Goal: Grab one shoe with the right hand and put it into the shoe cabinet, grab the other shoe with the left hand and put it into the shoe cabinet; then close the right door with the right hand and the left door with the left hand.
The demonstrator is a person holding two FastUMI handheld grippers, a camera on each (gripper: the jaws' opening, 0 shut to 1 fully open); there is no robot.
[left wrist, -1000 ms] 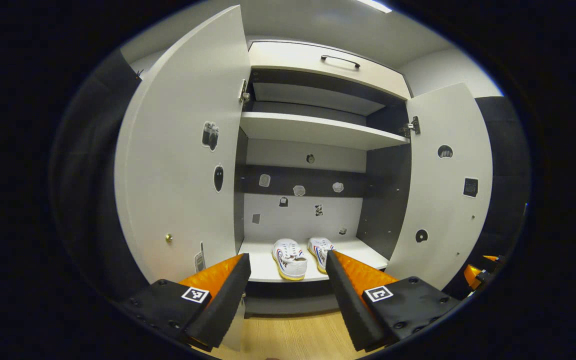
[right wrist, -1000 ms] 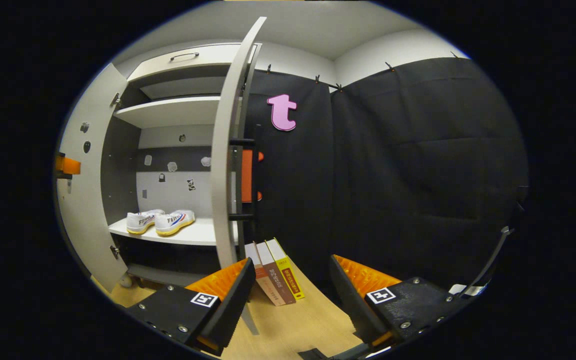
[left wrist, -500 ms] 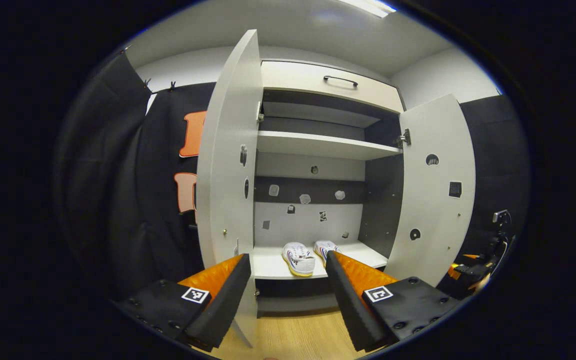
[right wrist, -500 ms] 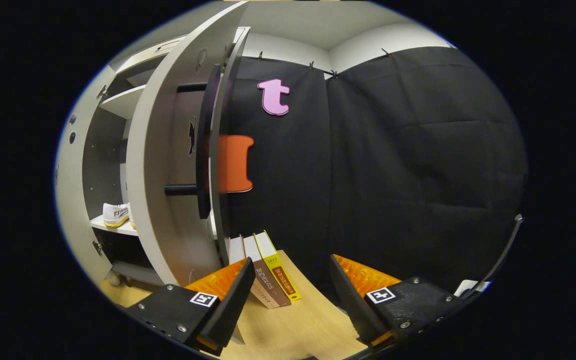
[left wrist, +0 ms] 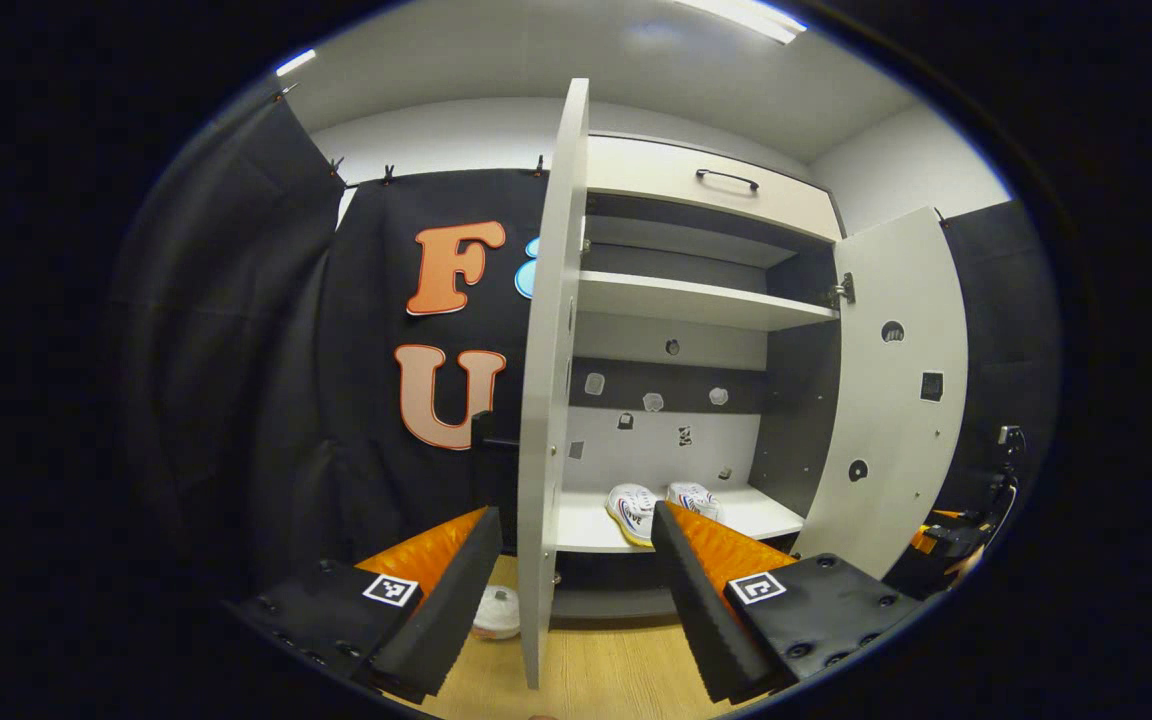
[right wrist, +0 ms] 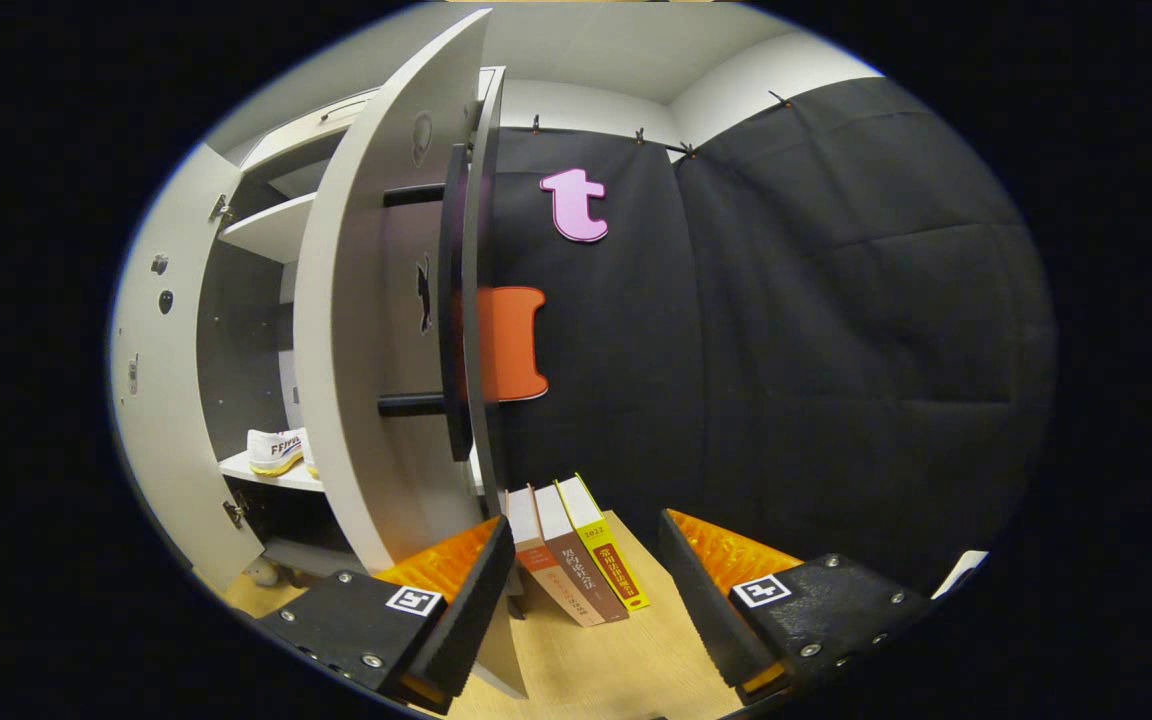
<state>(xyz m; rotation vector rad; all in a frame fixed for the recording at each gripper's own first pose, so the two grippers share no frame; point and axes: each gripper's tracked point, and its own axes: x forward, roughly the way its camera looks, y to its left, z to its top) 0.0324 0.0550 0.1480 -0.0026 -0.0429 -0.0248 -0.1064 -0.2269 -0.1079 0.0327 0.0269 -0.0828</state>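
The shoe cabinet is standing open in front of both hands, its long axis running straight up and down, and it is taking most of the left gripper view from twelve to three o'clock. Its right door is looming large in the right gripper view, sweeping from eleven o'clock down to six, its bottom corner sitting just beside that gripper's near finger. The left door is showing almost edge-on in the left gripper view, rising from six o'clock between the fingers.

Both shoes are already lying side by side on the lower shelf, at about five o'clock from that view's centre, so I judge the door-closing part is what is coming. A row of books is leaning on the wooden floor at six o'clock, beside the right door's foot.

The right gripper is spreading its fingers wide with nothing between them, and it is plainly the nearer one to the right door. The left gripper is likewise holding its fingers apart, gripping nothing, the left door's edge standing up between them.
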